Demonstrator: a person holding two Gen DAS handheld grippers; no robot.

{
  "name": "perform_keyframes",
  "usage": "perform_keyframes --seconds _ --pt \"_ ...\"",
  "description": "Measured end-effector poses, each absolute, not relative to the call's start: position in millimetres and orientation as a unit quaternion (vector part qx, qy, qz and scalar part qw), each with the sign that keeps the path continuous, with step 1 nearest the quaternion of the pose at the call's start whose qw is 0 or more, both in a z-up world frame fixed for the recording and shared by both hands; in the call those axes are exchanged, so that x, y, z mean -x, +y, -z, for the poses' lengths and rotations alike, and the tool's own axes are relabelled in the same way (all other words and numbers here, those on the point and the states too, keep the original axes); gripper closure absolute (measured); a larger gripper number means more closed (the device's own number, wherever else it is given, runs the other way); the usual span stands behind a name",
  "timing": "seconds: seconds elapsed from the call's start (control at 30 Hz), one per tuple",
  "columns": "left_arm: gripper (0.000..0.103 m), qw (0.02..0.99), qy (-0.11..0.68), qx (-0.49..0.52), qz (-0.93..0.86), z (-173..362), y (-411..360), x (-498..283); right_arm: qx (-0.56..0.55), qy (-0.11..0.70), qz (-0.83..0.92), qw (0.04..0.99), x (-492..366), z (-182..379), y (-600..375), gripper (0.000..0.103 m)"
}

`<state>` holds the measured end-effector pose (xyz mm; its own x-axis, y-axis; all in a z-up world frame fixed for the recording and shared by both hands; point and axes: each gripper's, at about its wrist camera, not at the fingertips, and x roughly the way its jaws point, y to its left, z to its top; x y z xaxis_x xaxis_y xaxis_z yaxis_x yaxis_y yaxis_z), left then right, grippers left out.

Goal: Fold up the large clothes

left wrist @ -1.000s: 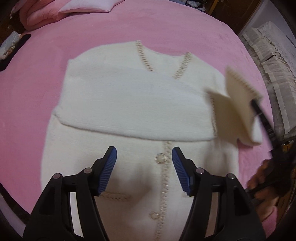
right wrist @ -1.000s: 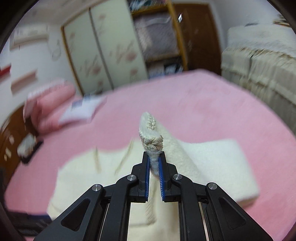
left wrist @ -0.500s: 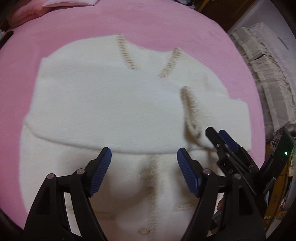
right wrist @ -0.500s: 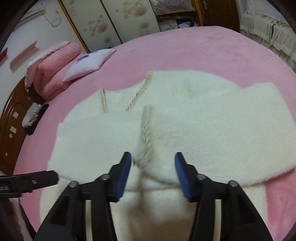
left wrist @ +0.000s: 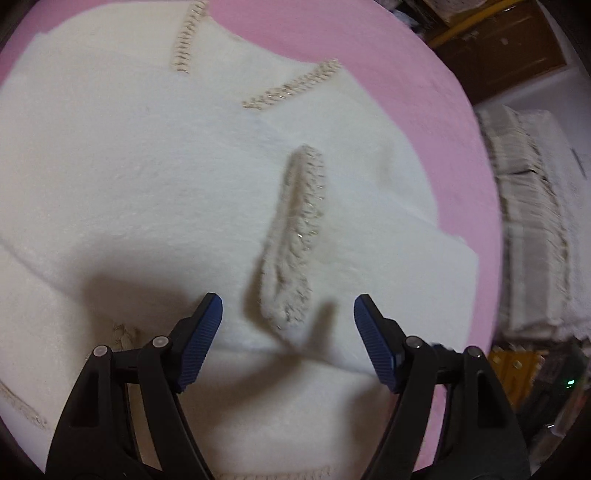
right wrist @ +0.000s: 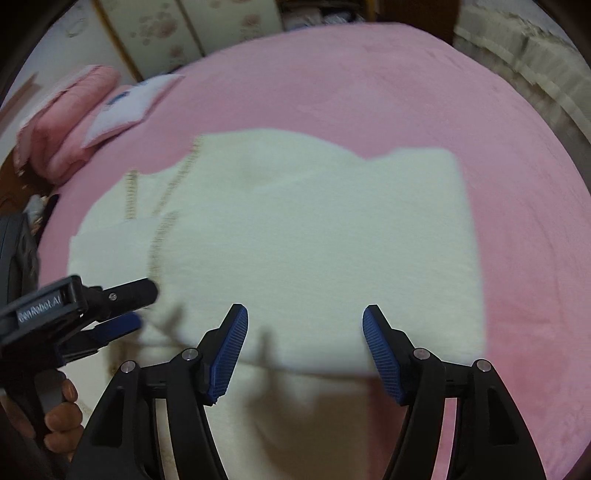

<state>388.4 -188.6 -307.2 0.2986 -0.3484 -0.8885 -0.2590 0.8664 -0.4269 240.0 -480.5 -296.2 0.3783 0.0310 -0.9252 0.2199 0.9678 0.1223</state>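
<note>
A cream fuzzy cardigan [left wrist: 147, 177] with beige braided trim lies flat on the pink bed; it also shows in the right wrist view [right wrist: 295, 236]. Both sleeves are folded across its chest. The right sleeve's trimmed cuff [left wrist: 295, 251] lies on top near the middle. My left gripper [left wrist: 288, 332] is open, low over the cardigan, with the cuff just ahead between its fingers. My right gripper [right wrist: 304, 339] is open and empty above the folded right sleeve. The left gripper also appears at the left of the right wrist view [right wrist: 122, 306].
The pink bedspread [right wrist: 406, 92] surrounds the cardigan. Pink pillows [right wrist: 62, 129] and a white cushion [right wrist: 125, 107] lie at the far left. Stacked cream bedding [left wrist: 535, 221] stands beyond the bed's right edge. A wardrobe [right wrist: 177, 26] stands at the back.
My right gripper carried the right sleeve across the chest, opened and let the cuff go, then drew back right. My left gripper moved forward and lower toward the cuff.
</note>
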Motion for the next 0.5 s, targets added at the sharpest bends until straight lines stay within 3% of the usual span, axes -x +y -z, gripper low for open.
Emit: perform_keyframes --seconds 0.1,0.23,0.37,0.4,0.5 --pt "0.040 0.783 0.581 0.224 -0.006 309.2 -207.3 -387.2 -0.152 0.576 0.063 0.800 -244.4 300.6 -513.2 0.037" --pt "0.070 0.793 0.573 0.204 -0.014 309.8 -229.2 -384.1 -0.142 0.586 0.062 0.795 -244.9 297.5 -536.6 0.037" --pt "0.079 0.796 0.571 0.200 -0.033 307.4 -240.4 -382.0 -0.121 0.594 0.059 0.793 -252.0 303.1 -536.5 0.036" --pt "0.089 0.795 0.570 0.204 -0.039 306.0 -242.1 -382.2 -0.121 0.595 0.058 0.792 -250.8 301.8 -537.6 0.035" --pt "0.091 0.793 0.561 0.232 -0.048 299.5 -244.3 -379.8 -0.122 0.595 0.053 0.793 -244.3 291.0 -541.5 0.029"
